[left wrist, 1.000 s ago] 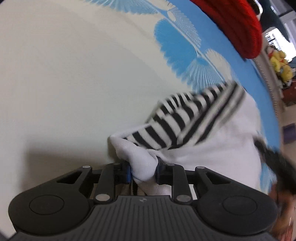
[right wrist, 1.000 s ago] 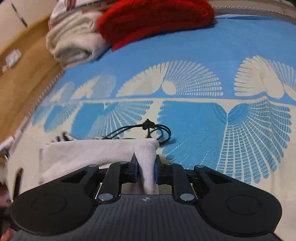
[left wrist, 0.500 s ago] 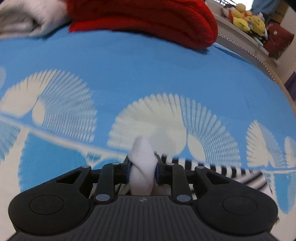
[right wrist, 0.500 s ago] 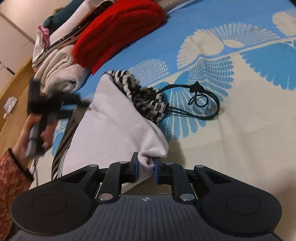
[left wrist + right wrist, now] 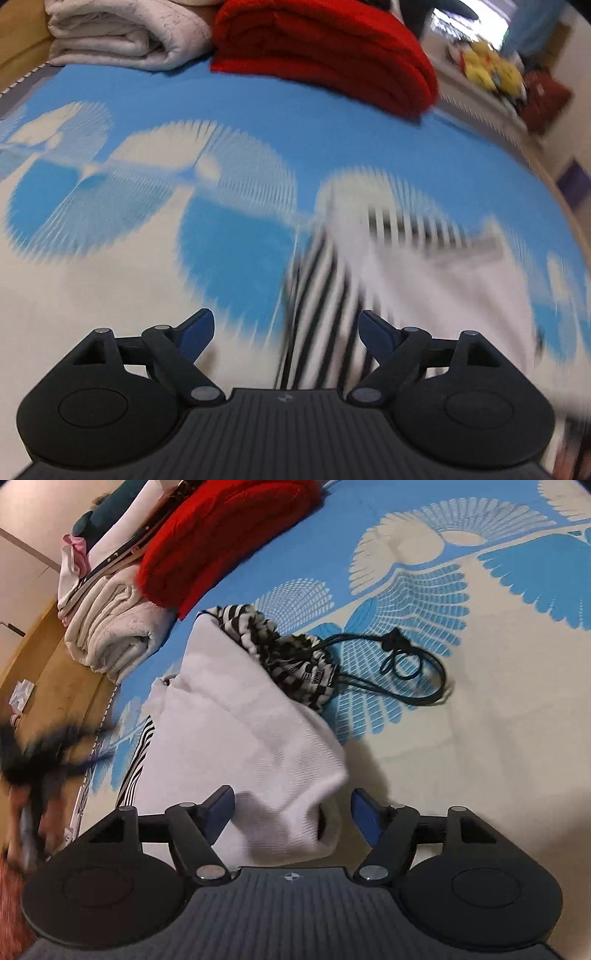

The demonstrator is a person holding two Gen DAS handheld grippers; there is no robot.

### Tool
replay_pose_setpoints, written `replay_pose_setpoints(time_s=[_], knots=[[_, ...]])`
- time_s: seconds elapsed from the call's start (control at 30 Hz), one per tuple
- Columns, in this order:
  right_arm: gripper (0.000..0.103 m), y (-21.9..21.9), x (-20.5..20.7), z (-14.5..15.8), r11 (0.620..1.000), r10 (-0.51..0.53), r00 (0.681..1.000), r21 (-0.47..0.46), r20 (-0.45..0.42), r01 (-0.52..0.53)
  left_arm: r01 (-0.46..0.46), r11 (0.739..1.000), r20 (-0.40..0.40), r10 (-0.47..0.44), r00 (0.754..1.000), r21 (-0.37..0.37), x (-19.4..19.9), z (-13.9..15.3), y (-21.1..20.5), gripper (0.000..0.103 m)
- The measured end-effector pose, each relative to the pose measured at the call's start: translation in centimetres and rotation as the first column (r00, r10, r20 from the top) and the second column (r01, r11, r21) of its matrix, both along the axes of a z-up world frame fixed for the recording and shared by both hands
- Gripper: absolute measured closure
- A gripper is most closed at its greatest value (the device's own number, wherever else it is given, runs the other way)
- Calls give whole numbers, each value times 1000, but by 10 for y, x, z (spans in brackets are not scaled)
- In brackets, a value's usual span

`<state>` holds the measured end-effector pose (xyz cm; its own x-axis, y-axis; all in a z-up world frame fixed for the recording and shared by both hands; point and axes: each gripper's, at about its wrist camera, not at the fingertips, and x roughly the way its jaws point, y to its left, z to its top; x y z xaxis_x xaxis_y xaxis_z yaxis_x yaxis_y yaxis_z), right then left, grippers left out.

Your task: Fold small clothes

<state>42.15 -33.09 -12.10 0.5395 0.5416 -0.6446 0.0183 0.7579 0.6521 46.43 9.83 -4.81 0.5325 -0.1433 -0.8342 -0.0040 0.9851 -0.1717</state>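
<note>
A small white garment (image 5: 243, 738) with a black-and-white striped waistband (image 5: 280, 657) and a black drawstring (image 5: 406, 664) lies folded over on the blue and cream bedspread. My right gripper (image 5: 291, 808) is open, its jaws on either side of the garment's near white corner. My left gripper (image 5: 286, 328) is open above the garment's striped edge (image 5: 321, 295); that view is motion-blurred. The left gripper also shows as a blur in the right wrist view (image 5: 40, 746).
A folded red knit (image 5: 325, 48) and a folded cream towel (image 5: 122, 37) lie at the far edge of the bed, also in the right wrist view (image 5: 221, 535). Yellow plush toys (image 5: 491, 70) sit on a shelf beyond. A wooden bed edge (image 5: 48, 672) runs at left.
Both grippers were shut on the garment's white corners and carried them across; both have now opened and let go. The garment lies folded on the bed. The left gripper is still moving.
</note>
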Motion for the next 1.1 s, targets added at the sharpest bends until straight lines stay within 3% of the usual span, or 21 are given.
replay_pose_setpoints(time_s=[0.1,0.2,0.3,0.37,0.4,0.5,0.6,0.67,0.87,0.93,1.03,1.1], knots=[[32,3,-1,-3,1000,-20,1000,5,-9,20,109,994,-38,-109,993,16,-72,-7,-14,13],[35,6,-3,-2,999,-46,999,-25,-1,46,243,969,-121,-236,964,44,-96,-35,-44,13],[42,14,-4,-1,996,-55,998,-64,18,56,273,939,-131,-249,960,212,-91,-66,-60,20],[43,18,-9,0,993,-78,997,-85,19,80,230,927,-110,-206,972,297,-80,-73,-54,21],[45,20,-12,1,992,-90,996,-91,16,91,198,936,-94,-178,980,290,-73,-72,-45,17],[53,28,-21,1,987,-117,993,-105,17,118,96,979,-107,-78,991,180,-52,-73,-16,17],[60,45,-26,1,987,-117,993,-110,17,118,41,979,-91,-23,996,202,-40,-75,-2,17],[61,58,-29,3,982,-117,992,-146,37,121,50,979,-96,-31,995,199,-39,-74,0,17],[53,55,-30,29,953,-145,981,-249,132,174,91,993,-8,-91,996,75,-72,-30,8,13],[36,51,-33,43,941,-137,981,-290,140,173,87,996,50,-88,995,30,-83,-15,15,3],[34,51,-33,63,899,-100,971,-398,217,182,44,994,98,-54,994,103,-81,-10,11,0],[39,57,-22,71,882,-59,955,-434,290,186,31,992,75,-41,996,124,-69,-16,9,0]])
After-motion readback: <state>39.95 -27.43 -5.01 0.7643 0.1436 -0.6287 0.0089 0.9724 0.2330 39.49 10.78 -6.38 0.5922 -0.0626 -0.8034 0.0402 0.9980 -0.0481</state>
